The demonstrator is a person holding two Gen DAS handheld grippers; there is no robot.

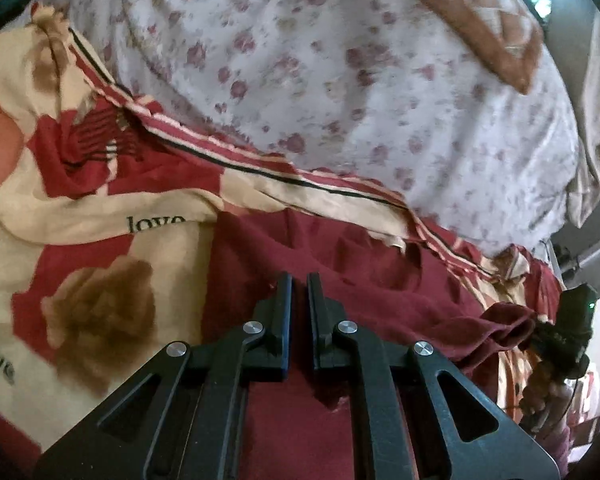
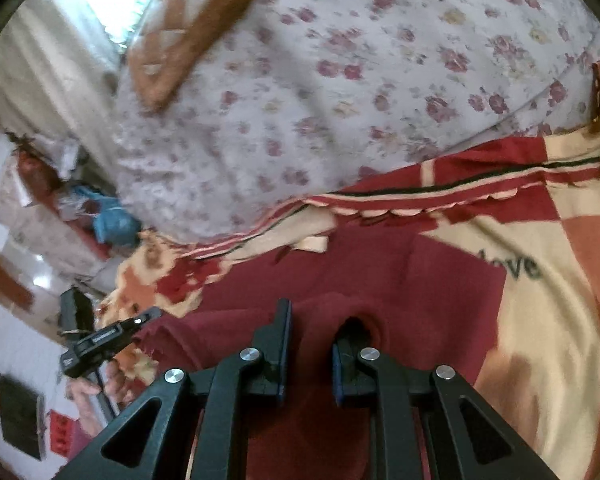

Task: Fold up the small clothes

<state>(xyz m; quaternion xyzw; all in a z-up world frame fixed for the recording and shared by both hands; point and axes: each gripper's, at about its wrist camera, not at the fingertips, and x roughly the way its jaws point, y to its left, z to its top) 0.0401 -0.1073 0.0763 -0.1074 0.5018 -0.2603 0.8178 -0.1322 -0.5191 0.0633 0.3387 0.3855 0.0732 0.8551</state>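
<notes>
A dark red garment (image 1: pixel 340 264) lies spread on the bed, stretched between both grippers. In the left wrist view my left gripper (image 1: pixel 300 292) is shut, with a pinch of the red cloth caught low between its fingers. The right gripper (image 1: pixel 576 312) shows at the far right edge, a bunched corner of the garment at its tip. In the right wrist view my right gripper (image 2: pixel 320 320) is shut on a fold of the garment (image 2: pixel 380 272), which wraps over its right finger. The left gripper (image 2: pixel 112 334) appears at the left, holding the other corner.
A red and cream bedspread (image 1: pixel 100 248) printed with "love" covers the bed under the garment. Behind it lies a white floral quilt (image 1: pixel 320 60) and a brown patterned pillow (image 1: pixel 480 12). Cluttered floor and bags (image 2: pixel 100 224) lie past the bed's edge. A hand (image 2: pixel 116 376) holds the left gripper.
</notes>
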